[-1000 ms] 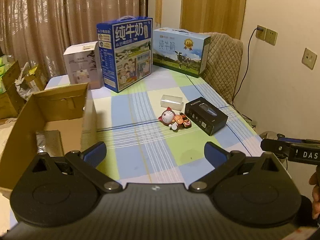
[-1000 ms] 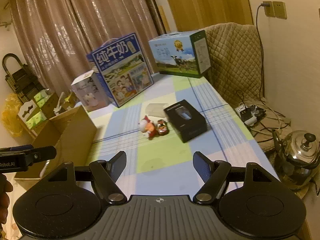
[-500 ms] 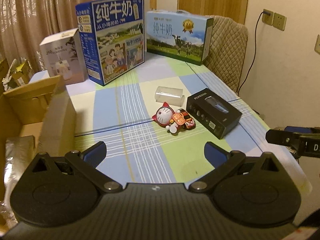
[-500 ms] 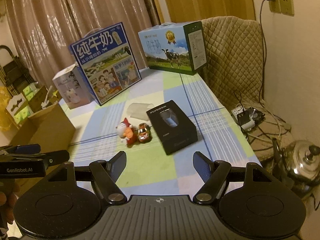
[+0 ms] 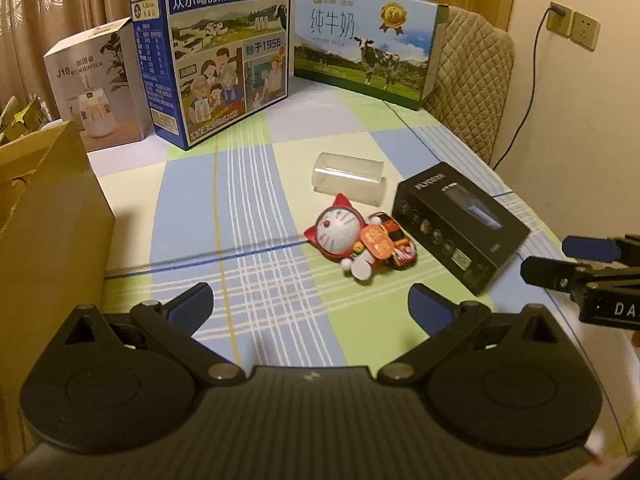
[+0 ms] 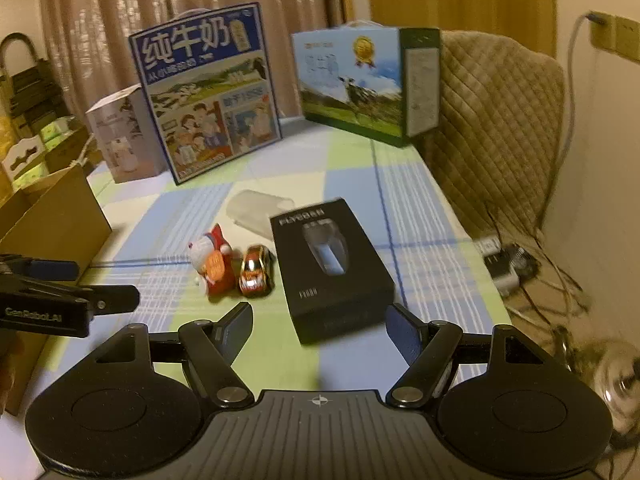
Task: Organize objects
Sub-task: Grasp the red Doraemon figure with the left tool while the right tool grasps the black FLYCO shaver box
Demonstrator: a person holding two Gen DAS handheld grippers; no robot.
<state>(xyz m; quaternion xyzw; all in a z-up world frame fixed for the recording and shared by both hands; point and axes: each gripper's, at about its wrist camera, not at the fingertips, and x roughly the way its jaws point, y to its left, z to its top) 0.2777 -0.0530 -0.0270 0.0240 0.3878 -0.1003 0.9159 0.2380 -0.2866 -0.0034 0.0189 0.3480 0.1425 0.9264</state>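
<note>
A red and white cat figurine (image 5: 340,232) lies on the checked tablecloth beside a small red toy car (image 5: 396,240), a black box (image 5: 460,224) and a clear plastic case (image 5: 348,178). My left gripper (image 5: 310,304) is open and empty, just short of the figurine. My right gripper (image 6: 320,326) is open and empty, with the near end of the black box (image 6: 332,268) just ahead of its fingertips. The figurine (image 6: 212,264), the car (image 6: 254,270) and the clear case (image 6: 256,212) lie left of that box. Each gripper shows at the edge of the other's view.
An open cardboard box (image 5: 48,216) stands at the table's left edge. Two milk cartons (image 5: 212,48) (image 5: 364,40) and a white humidifier box (image 5: 96,84) stand at the back. A padded chair (image 6: 500,128) is on the right, with cables and a kettle (image 6: 616,372) on the floor.
Both grippers have moved forward and lower toward the objects in the middle of the table. The black box now sits just ahead of the right gripper's fingertips. Both stay open.
</note>
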